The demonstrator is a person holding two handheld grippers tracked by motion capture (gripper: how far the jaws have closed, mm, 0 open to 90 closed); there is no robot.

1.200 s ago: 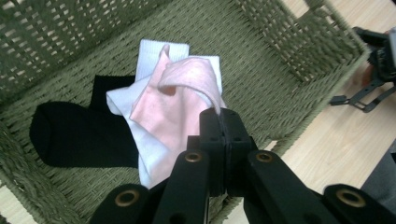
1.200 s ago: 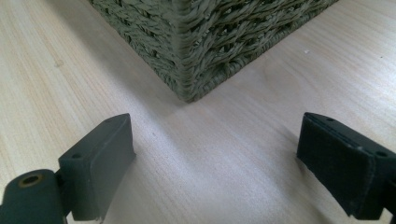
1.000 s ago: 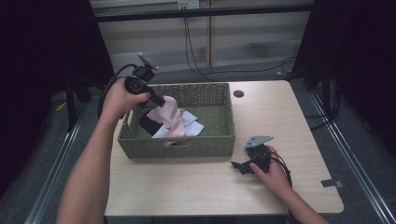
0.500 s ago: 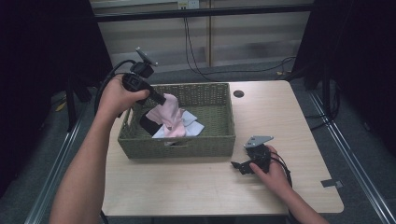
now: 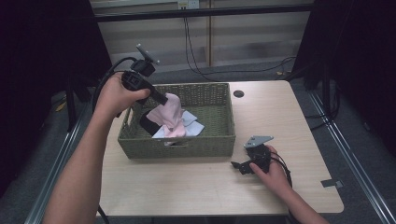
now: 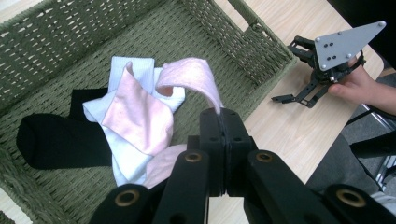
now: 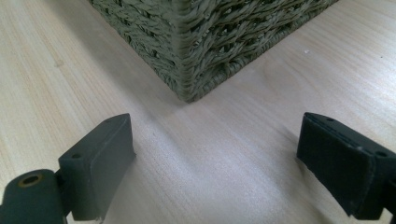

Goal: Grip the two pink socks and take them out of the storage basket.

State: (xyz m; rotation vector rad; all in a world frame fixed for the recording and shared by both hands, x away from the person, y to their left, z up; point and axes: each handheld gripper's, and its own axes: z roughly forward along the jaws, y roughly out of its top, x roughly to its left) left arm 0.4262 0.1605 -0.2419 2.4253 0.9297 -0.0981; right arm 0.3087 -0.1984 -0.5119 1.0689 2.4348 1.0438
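Over the left part of the woven green basket my left gripper is shut on one end of a pink sock. The sock hangs from the jaws down into the basket. In the left gripper view the pinched pink sock curls up to the shut left gripper. Beneath it lie a second pink sock, a white sock and a black sock. My right gripper rests open on the table by the basket's front right corner, holding nothing.
The light wooden table has a small dark round hole behind the basket's right side. A piece of grey tape lies near the right edge. Dark floor and cables surround the table.
My left gripper has risen a little and drawn back to the left, pulling the pink sock higher out of the pile. The right gripper has stayed where it was.
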